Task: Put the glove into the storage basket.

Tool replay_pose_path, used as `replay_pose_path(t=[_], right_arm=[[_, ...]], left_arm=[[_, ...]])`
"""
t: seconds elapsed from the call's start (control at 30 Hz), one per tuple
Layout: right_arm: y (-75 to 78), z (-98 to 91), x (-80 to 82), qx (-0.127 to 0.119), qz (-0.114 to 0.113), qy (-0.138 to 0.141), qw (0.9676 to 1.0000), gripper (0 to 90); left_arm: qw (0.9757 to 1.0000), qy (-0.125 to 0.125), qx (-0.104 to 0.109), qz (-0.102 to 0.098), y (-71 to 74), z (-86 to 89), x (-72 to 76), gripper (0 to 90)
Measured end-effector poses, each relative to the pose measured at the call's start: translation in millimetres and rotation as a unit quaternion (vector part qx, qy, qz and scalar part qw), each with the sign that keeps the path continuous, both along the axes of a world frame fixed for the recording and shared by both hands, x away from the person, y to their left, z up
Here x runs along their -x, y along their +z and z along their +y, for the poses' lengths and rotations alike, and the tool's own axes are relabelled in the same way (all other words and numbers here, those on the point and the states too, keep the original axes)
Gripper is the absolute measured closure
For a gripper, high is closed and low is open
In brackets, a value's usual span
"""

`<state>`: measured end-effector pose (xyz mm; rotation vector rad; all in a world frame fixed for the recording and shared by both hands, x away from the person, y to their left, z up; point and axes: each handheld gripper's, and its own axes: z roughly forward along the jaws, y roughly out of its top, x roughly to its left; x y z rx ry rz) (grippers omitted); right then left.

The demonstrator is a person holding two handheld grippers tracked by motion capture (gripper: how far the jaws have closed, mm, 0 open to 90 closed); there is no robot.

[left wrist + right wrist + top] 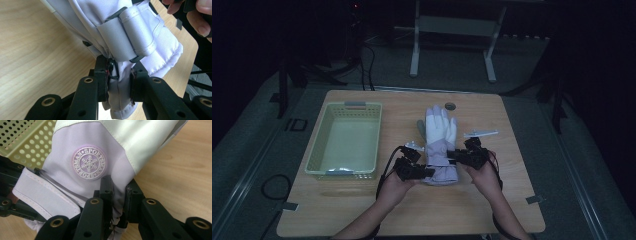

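Note:
A white and lilac ski glove (440, 145) lies on the wooden table (362, 210), fingers pointing away from me. My left gripper (424, 171) is shut on the cuff's left edge; in the left gripper view the lilac fabric (147, 32) is pinched between the jaws of the left gripper (119, 82), beside a strap and buckle. My right gripper (456, 155) is shut on the glove's right side. In the right gripper view, the right gripper (117, 195) pinches the fabric just under the round snowflake badge (89, 163).
A pale green perforated basket (346, 140) stands empty on the table's left half, close to the glove. A small round grommet (449, 106) sits in the tabletop beyond the glove's fingers. A desk frame (452, 35) stands on the floor behind the table.

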<state>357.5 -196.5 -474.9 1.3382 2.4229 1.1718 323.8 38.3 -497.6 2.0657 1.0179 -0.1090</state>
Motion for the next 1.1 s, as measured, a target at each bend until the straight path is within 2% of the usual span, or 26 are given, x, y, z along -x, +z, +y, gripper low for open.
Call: replay_pose_path(t=[0.23, 0.33, 0.53, 1.1], right_arm=[[15.7, 10.8, 1.6, -0.002, -0.023, 0.007, 0.9997, 79.1], [20.5, 15.4, 0.9, -0.008, -0.026, 0.007, 0.9996, 79.2], [30.2, 29.3, 0.1, 0.000, -0.038, 0.010, 0.9992, 79.2], [47.7, 78.7, -8.8, -0.004, -0.044, 0.032, 0.9985, 79.2]], left_arm=[[0.9999, -0.003, -0.006, -0.012, 16.5, 11.4, -1.2, 73.7], [0.9999, -0.003, -0.008, -0.015, 22.6, 17.3, -2.3, 73.8], [0.9997, -0.003, -0.015, -0.020, 31.2, 28.3, -4.3, 73.7], [0.9991, 0.011, -0.034, -0.024, 53.3, 76.4, -4.5, 73.8]])
